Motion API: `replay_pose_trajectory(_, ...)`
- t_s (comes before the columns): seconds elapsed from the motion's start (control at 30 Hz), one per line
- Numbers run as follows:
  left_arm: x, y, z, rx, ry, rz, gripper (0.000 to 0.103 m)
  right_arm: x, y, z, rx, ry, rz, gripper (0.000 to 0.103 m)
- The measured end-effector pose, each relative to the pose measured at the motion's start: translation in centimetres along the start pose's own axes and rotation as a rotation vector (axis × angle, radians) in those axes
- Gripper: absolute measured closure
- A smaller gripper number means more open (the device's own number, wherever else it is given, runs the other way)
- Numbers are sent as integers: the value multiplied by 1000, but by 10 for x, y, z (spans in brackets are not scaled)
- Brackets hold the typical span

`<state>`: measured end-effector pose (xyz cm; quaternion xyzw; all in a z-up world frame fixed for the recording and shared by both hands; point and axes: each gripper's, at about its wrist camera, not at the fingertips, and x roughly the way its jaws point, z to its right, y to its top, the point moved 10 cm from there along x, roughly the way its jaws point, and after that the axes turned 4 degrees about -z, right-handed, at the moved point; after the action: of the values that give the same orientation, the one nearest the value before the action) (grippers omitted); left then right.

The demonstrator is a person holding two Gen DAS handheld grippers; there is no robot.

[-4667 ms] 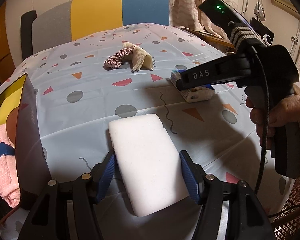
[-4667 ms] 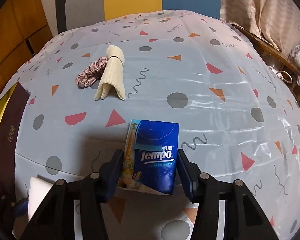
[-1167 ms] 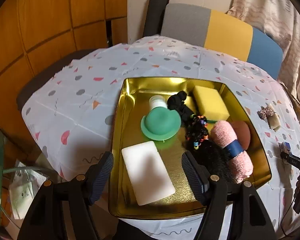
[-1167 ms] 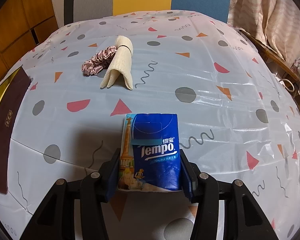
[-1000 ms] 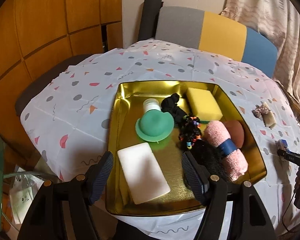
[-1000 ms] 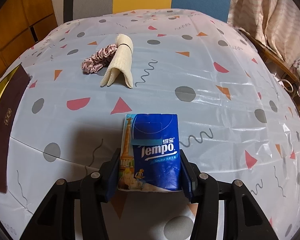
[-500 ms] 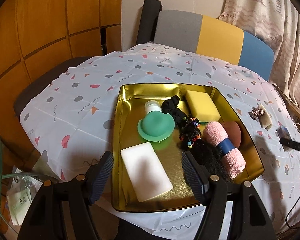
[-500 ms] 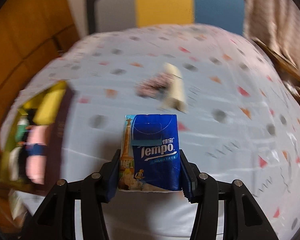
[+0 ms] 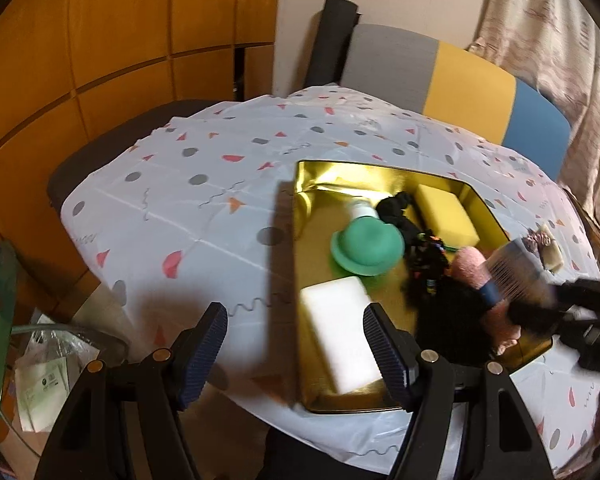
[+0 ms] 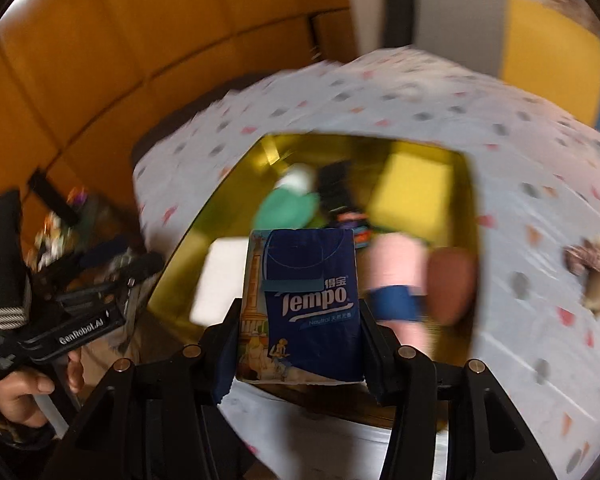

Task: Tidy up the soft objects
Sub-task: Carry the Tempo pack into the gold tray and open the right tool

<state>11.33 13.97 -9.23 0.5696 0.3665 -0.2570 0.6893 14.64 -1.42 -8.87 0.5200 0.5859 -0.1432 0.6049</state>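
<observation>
Warm, dim indoor light, heavy fisheye bending at the edges.
Motion blur is smearing the right wrist view; glare is perhaps glinting off the gold tray (image 9: 320,184).

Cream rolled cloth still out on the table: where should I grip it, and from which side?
Grip the cream rolled cloth across its rolled middle, coming down from above. It lies low on the tablecloth touching the pink scrunchie, so close from the tray side and far side; details are blurred.

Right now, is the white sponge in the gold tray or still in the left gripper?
In the tray. The white sponge lies flat on the gold tray floor, and the left gripper hangs open, its fingers clear of it.
</observation>
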Motion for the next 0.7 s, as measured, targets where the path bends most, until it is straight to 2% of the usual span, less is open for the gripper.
replay_pose_trajectory(0.13,1,-1,-19,-41,14,-2,31,43,-6,-25,-48,-9,-98,51)
replay_pose_trajectory(0.3,4,-3,-38,-80,27,-5,31,79,-9,-5,2,-95,-154,51)
replay_pose_trajectory(0.43,4,-3,-41,-86,31,-5,31,86,-5,4,19,-144,-140,50)
replay_pose_trajectory(0.7,-4,1,-27,-44,25,18,31,76,-5,-2,51,-69,-82,41)
